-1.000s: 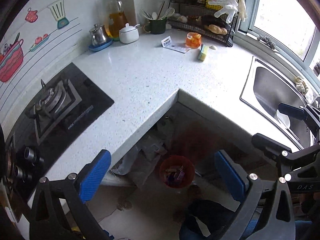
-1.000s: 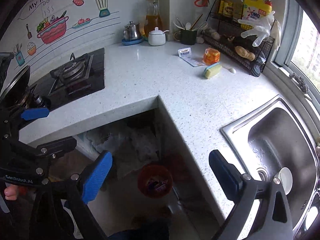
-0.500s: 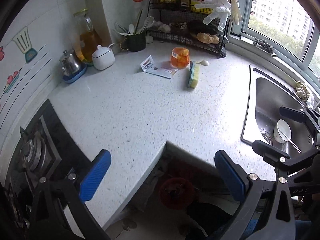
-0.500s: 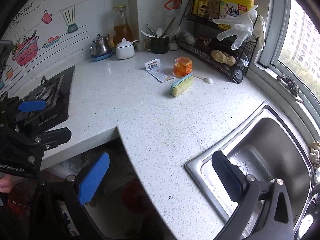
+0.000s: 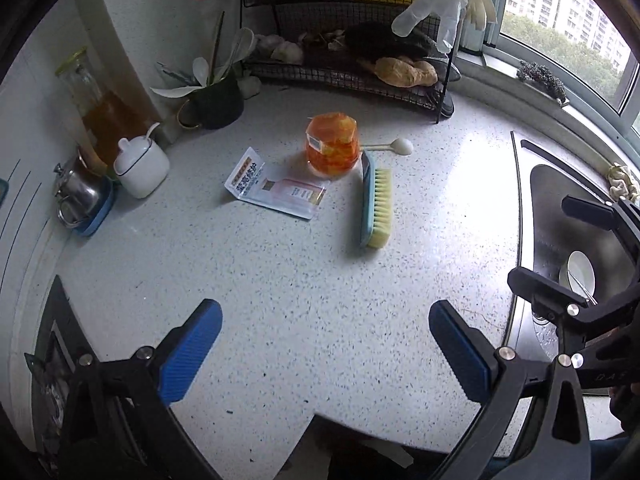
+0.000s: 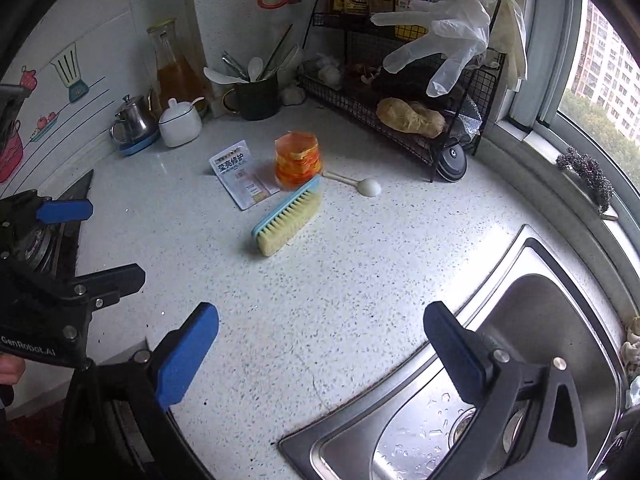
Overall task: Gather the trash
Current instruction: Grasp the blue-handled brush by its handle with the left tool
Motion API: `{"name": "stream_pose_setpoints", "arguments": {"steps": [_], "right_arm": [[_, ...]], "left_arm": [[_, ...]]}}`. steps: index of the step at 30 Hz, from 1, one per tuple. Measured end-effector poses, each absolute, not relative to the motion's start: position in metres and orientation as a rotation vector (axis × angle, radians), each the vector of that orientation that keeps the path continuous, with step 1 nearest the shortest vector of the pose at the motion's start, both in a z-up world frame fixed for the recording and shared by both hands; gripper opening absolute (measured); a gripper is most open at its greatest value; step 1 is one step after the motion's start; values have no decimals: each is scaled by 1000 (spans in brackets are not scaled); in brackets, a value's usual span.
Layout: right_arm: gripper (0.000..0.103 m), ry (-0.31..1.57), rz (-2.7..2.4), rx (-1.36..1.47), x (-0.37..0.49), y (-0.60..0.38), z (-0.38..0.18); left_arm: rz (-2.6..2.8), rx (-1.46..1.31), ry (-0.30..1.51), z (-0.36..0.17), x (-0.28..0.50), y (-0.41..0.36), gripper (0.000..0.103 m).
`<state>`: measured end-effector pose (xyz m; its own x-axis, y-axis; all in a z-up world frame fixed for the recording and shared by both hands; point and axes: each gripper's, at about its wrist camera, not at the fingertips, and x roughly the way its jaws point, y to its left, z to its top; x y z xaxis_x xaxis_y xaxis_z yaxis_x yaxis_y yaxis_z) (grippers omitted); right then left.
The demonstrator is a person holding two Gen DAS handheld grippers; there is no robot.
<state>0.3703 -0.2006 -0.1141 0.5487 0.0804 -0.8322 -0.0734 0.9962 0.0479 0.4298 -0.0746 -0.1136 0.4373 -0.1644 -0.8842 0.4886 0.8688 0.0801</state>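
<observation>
On the speckled white counter [image 5: 304,288] lie a flat white packet [image 5: 276,190] [image 6: 242,174], an orange plastic fruit cup [image 5: 332,146] [image 6: 298,160], a white plastic spoon [image 5: 394,146] [image 6: 358,184] and a blue-backed scrub brush [image 5: 374,204] [image 6: 288,216]. My left gripper [image 5: 326,354] hovers open over the near counter, well short of them, with nothing between its blue pads. My right gripper [image 6: 320,356] is open too, above the counter by the sink edge.
A steel sink [image 6: 532,340] with a white bowl [image 5: 580,274] lies at the right. Along the back stand a wire rack [image 6: 400,100] hung with gloves, a utensil mug [image 6: 256,94], a sugar pot [image 6: 180,122], a steel teapot [image 6: 132,120] and an oil bottle. The hob [image 5: 52,360] is at the left.
Both grippers have swung up and forward from over the floor bin under the counter toward the back corner; the packet, cup and brush now look much closer. Both stay open.
</observation>
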Motion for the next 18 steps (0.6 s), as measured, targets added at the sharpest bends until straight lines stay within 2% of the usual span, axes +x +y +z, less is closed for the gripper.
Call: {"name": "stream_pose_setpoints", "arguments": {"steps": [12, 14, 18], "right_arm": [[102, 1088, -15, 85, 412, -231, -147], [102, 1105, -23, 97, 417, -234, -152], [102, 1126, -34, 101, 424, -244, -158]], "left_arm": [[-530, 376, 1122, -156, 505, -124, 102], [-530, 382, 1132, -163, 512, -130, 98], [-515, 403, 1153, -178, 527, -142, 96]]}}
